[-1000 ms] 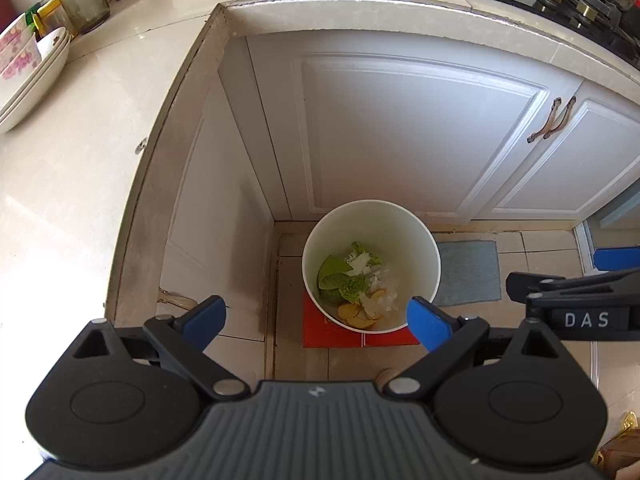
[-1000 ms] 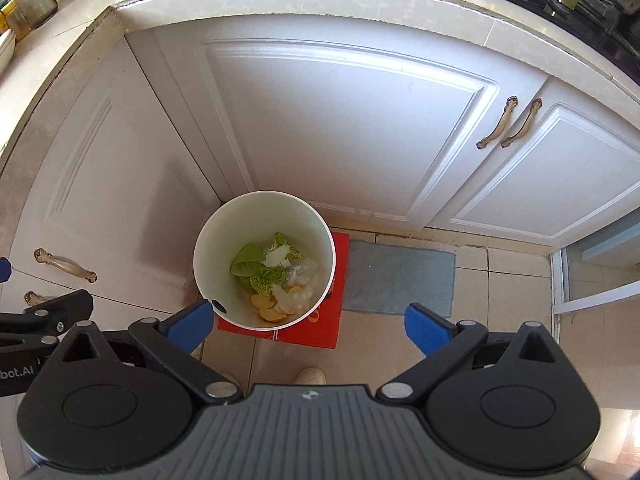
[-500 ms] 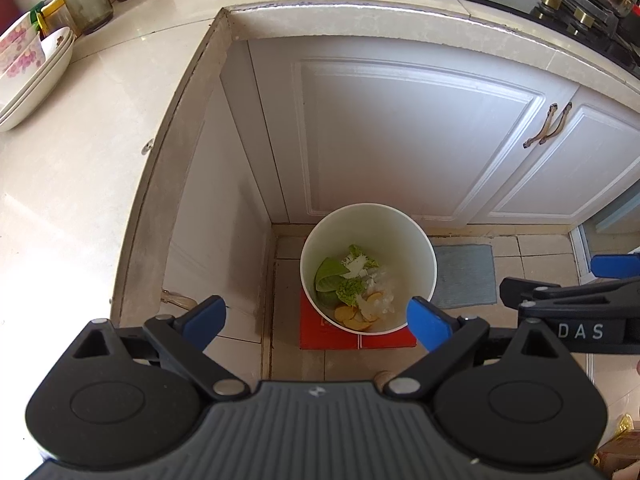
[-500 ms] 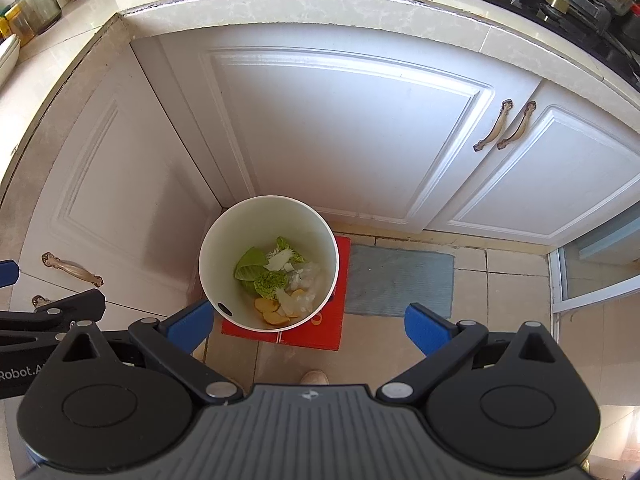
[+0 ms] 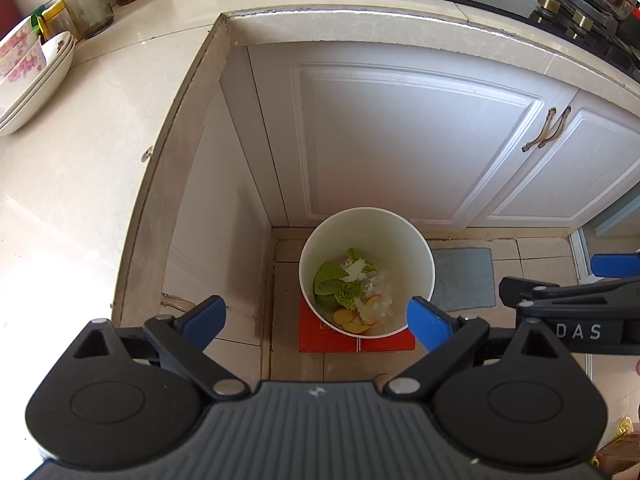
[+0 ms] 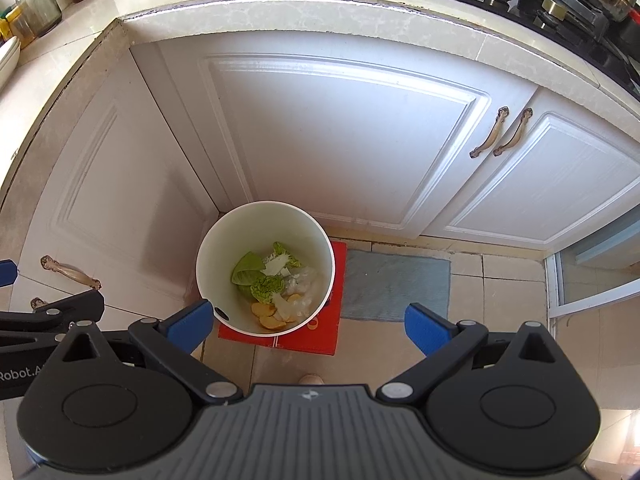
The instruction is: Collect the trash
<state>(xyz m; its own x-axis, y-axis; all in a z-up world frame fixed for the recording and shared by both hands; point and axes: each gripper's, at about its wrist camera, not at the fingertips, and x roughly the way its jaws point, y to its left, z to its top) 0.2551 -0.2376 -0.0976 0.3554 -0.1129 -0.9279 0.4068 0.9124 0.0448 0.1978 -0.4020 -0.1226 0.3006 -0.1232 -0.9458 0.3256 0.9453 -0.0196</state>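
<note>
Both grippers hung wide apart and empty above the floor. The left gripper (image 5: 316, 318) had the round white plastic bin (image 5: 416, 240) below and just ahead of its fingers, at lower centre of its frame; the right gripper (image 6: 308, 322) saw the same bin lower left of centre. Green leaves, yellow peel slices and crumpled white scraps (image 6: 276, 286) lay at the bin's bottom, which stood on a red flat box (image 6: 324, 340) in the cabinet corner. No loose trash showed on the pale stone worktop (image 5: 80, 184); the left looked nearer it.
</note>
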